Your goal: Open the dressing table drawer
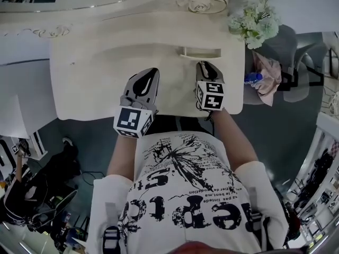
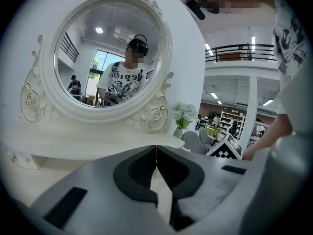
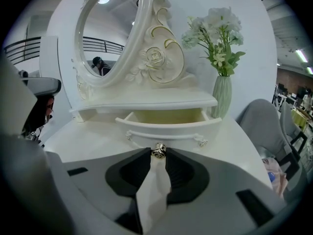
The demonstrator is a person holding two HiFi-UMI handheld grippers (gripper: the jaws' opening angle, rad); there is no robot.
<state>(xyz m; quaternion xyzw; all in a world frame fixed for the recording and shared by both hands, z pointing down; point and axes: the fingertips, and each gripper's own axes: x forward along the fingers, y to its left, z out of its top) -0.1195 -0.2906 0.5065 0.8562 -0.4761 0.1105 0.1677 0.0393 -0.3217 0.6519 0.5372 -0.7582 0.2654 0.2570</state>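
The white dressing table has a small drawer under its shelf, standing pulled out with its pale inside showing; in the head view the drawer juts a little from the shelf. My right gripper is shut on the drawer's metal knob, which sits between the jaw tips. In the head view the right gripper reaches to the drawer front. My left gripper hovers over the tabletop to its left, and in its own view the left gripper is shut with nothing in it.
An oval mirror in a carved white frame stands at the table's back. A vase of white flowers is on the right end. A grey chair with cloth on it stands to the right of the table.
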